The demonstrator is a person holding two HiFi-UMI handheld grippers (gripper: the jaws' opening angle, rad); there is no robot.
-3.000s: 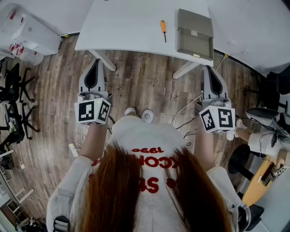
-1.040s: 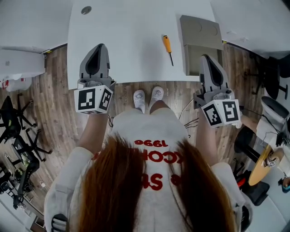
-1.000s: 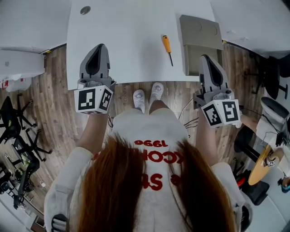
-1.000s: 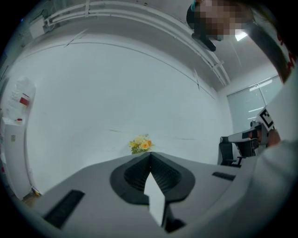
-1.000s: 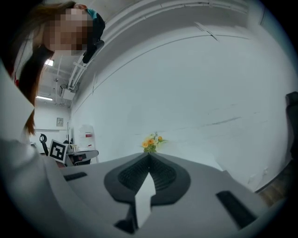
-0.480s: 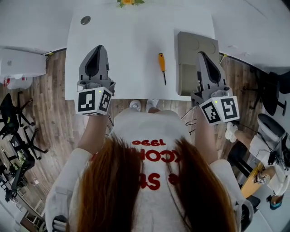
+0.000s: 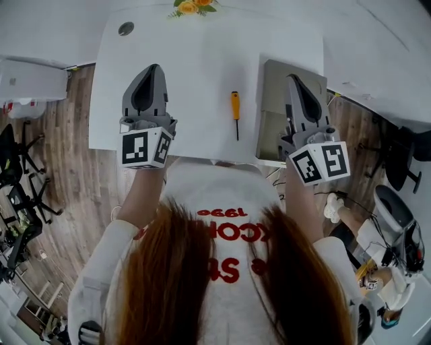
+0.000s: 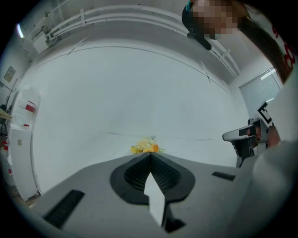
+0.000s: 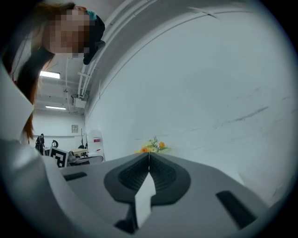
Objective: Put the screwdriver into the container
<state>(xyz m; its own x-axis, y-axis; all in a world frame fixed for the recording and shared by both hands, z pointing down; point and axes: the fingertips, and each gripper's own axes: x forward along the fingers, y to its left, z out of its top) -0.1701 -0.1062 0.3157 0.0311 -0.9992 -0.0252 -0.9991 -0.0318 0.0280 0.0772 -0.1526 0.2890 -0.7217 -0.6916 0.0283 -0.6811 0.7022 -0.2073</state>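
Note:
An orange-handled screwdriver (image 7: 235,111) lies on the white table (image 7: 195,74), its dark shaft pointing toward the near edge. To its right sits a grey rectangular container (image 7: 273,101). My left gripper (image 7: 151,70) is shut and empty, held above the table's left part, well left of the screwdriver. My right gripper (image 7: 293,81) is shut and empty too, and hangs over the container. In both gripper views the jaws meet in a closed seam, left gripper (image 8: 150,155) and right gripper (image 9: 148,155), with nothing between them.
A bunch of orange and yellow flowers (image 7: 190,7) stands at the table's far edge, also seen as flowers (image 8: 145,147). A small round grommet (image 7: 126,28) sits at the far left corner. Wood floor, office chairs (image 7: 17,195) and a white cabinet (image 7: 30,81) surround the table.
The person has stepped up to the table, so both grippers now hang over its top. The right gripper has come over the container. Both stayed shut.

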